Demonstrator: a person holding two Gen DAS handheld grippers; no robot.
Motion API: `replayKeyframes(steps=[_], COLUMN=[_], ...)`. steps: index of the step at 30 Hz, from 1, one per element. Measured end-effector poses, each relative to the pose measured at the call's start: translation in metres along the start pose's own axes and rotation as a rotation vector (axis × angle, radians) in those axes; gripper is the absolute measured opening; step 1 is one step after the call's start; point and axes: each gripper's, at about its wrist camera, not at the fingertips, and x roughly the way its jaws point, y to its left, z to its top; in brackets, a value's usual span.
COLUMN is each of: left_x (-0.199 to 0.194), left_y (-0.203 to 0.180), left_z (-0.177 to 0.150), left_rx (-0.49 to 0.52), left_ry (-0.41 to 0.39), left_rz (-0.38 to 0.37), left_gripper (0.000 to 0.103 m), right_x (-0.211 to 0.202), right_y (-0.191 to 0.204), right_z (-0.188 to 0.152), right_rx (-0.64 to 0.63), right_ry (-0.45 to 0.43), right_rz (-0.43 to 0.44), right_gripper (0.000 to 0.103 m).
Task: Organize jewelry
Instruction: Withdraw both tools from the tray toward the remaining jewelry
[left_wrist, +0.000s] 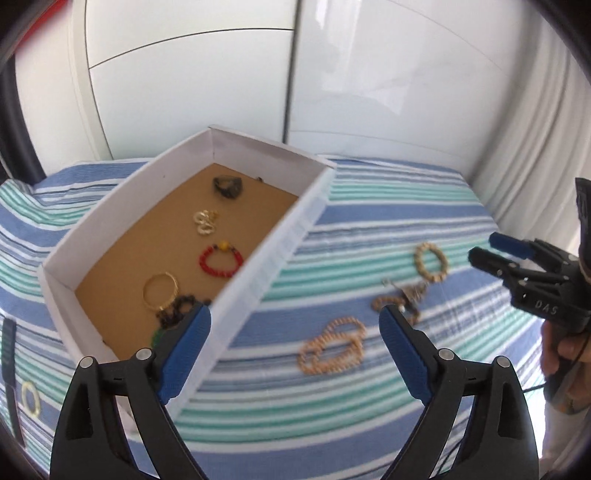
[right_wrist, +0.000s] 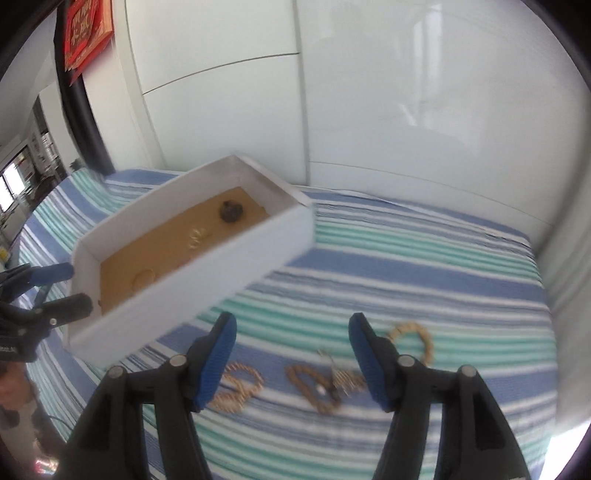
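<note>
Left tool astride box wall; chains beside

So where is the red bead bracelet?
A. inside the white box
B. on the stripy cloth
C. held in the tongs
A: the red bracelet lies on the brown floor of the box, while both tongs are open and hold nothing.

One white box, six jewelry pieces inside it, three gold chain pieces on the striped cloth, one gold ring at the left edge, two grippers
</note>
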Motion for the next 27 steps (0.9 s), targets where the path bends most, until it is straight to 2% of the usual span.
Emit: replayKeyframes(steps=[3,7,12,15,18,22,27], left_x=[0.0,0.016,0.022,0.021,0.018,0.018,0.027], left_y=[-0.022,-0.044,-0.074,-0.088,-0.092,-0.087,-0.078], left_z=[-0.047,-0.099,-0.148,-0.152,-0.145,-0.141,-0.143], left_rx=[0.012,0.045,0.107,0.12,0.134,0.114,0.087], left_ry=[0.011,0.069,0.146,0.15,0.124,0.113,0.134], left_rz=[0.002,-0.043,-0.068,-0.091,-0.076,-0.066,-0.045], left_gripper=[0.093,0.093,0.093,0.093,0.093,0.093,0.093], right_x=[-0.022,-0.035,-0.033,-0.034,-0.036,-0.039,-0.031], right_y=[-0.008,-0.006,0.0,-0.003,-0.005,0.0,0.001], right_z=[-0.05,-0.124,-0.179,-0.19,-0.188,-0.184,-0.189], right_rx=[0.025,0.025,-0.003,0.034,0.059,0.048,0.07], right_ry=[-0.008,0.04,0.11,0.119,0.101,0.08,0.105], right_rz=[-0.059,-0.1,-0.097,-0.081,-0.065,-0.062,-0.043], right_gripper=[0.064,0.064,0.064,0.064,0.065,0.065,0.064])
